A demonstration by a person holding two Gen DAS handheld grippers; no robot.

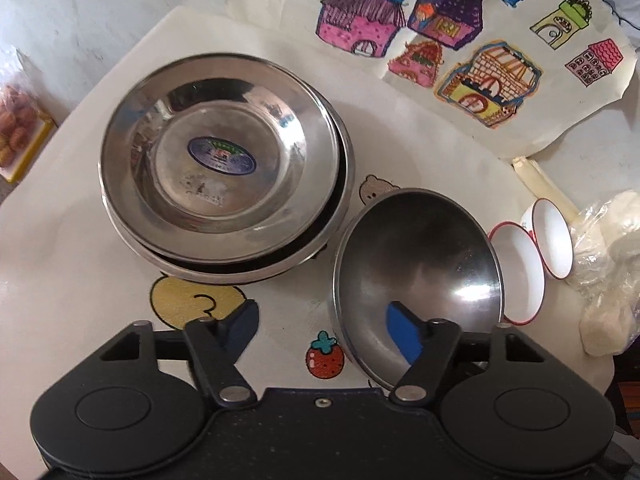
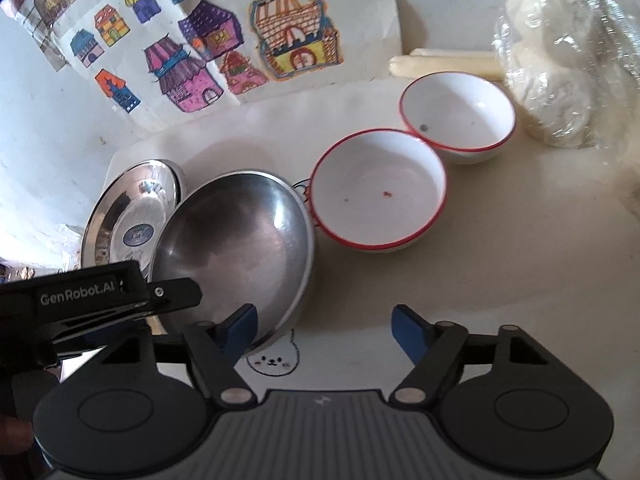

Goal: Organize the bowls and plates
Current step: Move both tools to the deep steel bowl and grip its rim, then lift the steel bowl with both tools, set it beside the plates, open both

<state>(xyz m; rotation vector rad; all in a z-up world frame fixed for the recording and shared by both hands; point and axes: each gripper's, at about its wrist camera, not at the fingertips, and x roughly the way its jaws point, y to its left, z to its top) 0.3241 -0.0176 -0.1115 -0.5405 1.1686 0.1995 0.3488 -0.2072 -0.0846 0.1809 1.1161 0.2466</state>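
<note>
A stack of steel plates (image 1: 224, 160) sits on the table, the top one bearing a blue oval sticker; it also shows in the right wrist view (image 2: 132, 216). A steel bowl (image 1: 416, 268) stands to their right, also in the right wrist view (image 2: 236, 248). Two white bowls with red rims, a nearer one (image 2: 380, 188) and a farther one (image 2: 458, 116), stand side by side beyond it. My left gripper (image 1: 324, 320) is open, its right finger inside the steel bowl's near rim. My right gripper (image 2: 324, 328) is open and empty, its left finger by the steel bowl's near edge.
A children's drawing of coloured houses (image 1: 460, 40) hangs on the wall behind. A clear bag of white lumps (image 2: 560, 60) lies at the right. Pale sticks (image 2: 440, 62) lie behind the white bowls. A packet of snacks (image 1: 20, 128) sits at far left. The tablecloth (image 1: 60, 280) has cartoon prints.
</note>
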